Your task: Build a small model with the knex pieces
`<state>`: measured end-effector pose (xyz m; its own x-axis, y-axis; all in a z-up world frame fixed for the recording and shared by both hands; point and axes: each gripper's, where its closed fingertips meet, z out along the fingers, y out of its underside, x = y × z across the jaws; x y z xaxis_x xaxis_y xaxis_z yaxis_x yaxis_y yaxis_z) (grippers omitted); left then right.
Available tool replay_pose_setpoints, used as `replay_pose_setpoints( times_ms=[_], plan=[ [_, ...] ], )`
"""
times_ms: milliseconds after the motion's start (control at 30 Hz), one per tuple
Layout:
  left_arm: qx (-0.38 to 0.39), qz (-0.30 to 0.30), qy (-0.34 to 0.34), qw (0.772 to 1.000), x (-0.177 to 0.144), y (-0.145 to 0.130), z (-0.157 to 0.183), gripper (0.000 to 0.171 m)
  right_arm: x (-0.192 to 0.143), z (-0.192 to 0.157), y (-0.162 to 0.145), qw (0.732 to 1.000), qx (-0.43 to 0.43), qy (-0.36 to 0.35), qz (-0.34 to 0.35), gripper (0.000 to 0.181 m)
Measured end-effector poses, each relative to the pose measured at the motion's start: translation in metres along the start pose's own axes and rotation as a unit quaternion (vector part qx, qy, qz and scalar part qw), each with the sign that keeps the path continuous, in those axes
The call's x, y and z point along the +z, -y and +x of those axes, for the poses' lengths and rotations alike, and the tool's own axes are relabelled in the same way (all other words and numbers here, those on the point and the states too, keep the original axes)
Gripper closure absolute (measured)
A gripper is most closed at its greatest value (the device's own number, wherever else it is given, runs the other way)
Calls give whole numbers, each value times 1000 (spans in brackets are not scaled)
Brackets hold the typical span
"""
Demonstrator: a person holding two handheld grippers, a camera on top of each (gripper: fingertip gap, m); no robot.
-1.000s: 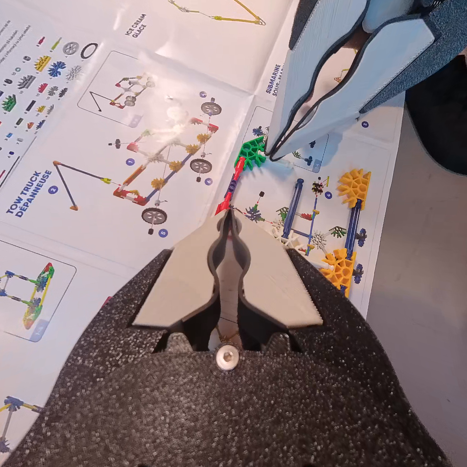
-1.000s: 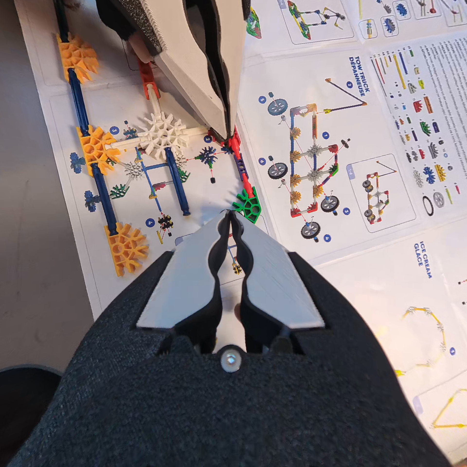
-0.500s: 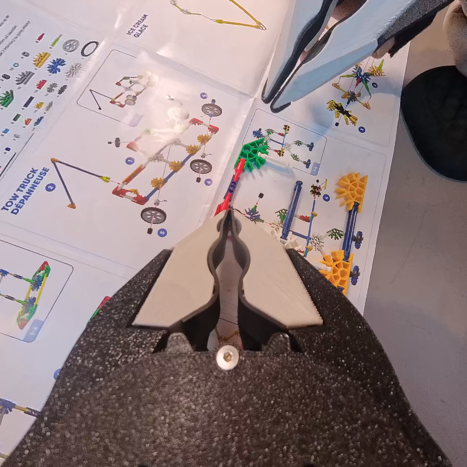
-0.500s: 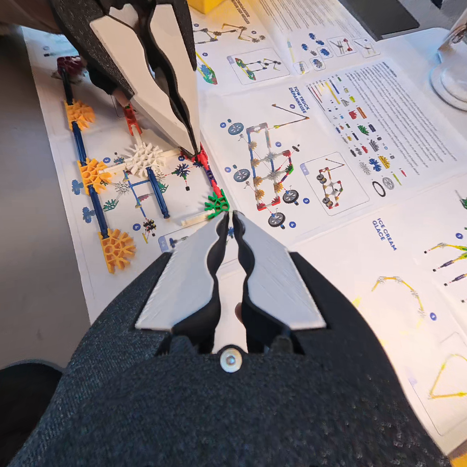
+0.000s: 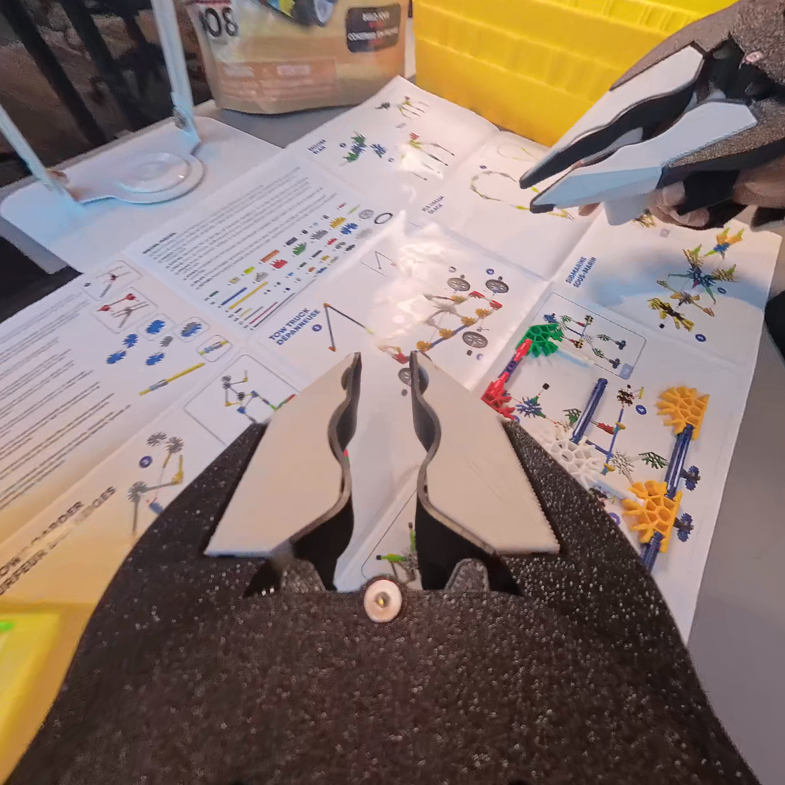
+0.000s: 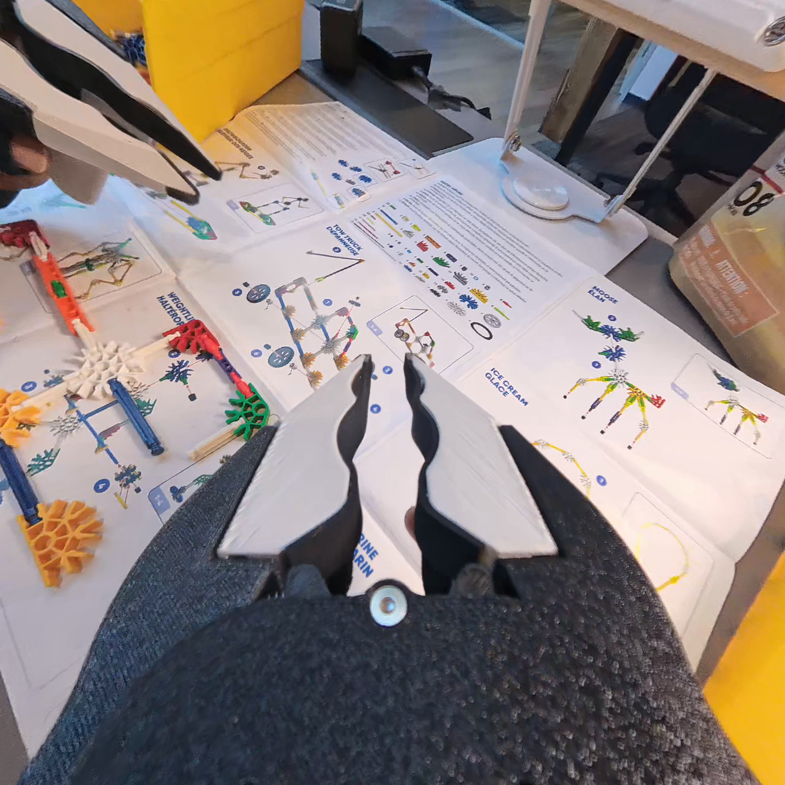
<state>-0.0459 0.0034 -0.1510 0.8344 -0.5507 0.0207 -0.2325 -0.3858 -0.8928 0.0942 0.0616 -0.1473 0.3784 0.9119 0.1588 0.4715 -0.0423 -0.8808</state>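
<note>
A rod-and-connector model lies flat on a big white instruction sheet (image 5: 106, 408). It has a green connector (image 5: 541, 340), a red connector (image 5: 495, 397), a white connector (image 5: 569, 452) and yellow connectors (image 5: 681, 408) joined by blue rods. My left gripper (image 5: 385, 357) is open and empty, above the sheet just left of the red connector. My right gripper (image 6: 387, 359) is open and empty, above the sheet to the right of the green connector (image 6: 248, 412). Each gripper also shows raised in the other's view: the right gripper (image 5: 531, 195) and the left gripper (image 6: 199, 182).
A yellow bin (image 5: 531, 63) stands behind the sheet, also in the right wrist view (image 6: 221, 55). A white lamp base (image 5: 148, 170) and a tan box (image 5: 297, 55) stand at the far edge. A black device (image 6: 382, 51) lies on a dark tray. The sheet's edge (image 5: 722, 552) borders grey table. Some 15 cm of space lies between my two pairs of fingers. To reach the red connector (image 5: 495, 397) in a straight line is about 7 cm for my left fingers, about 12 cm for my right. Look for it in the right wrist view (image 6: 200, 338) too.
Both grippers have opened and lifted away from the model. The left let go at the red connector, and the right drew back from the green connector. Both views now tilt up toward the table's far side.
</note>
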Motion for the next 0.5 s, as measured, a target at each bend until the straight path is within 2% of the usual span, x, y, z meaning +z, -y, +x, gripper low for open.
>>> replay_pose_setpoints(
  times_ms=[200,300,500],
  plan=[
    [-10,49,70,996,-39,3,-36,147,0,12,3,999,24,-27,19,163],
    [-25,72,90,993,-60,1,-47,145,3,8,0,999,40,-13,15,159],
    [-40,67,111,991,-77,-19,-52,139,12,-3,-9,999,39,6,-6,158]
  ],
)
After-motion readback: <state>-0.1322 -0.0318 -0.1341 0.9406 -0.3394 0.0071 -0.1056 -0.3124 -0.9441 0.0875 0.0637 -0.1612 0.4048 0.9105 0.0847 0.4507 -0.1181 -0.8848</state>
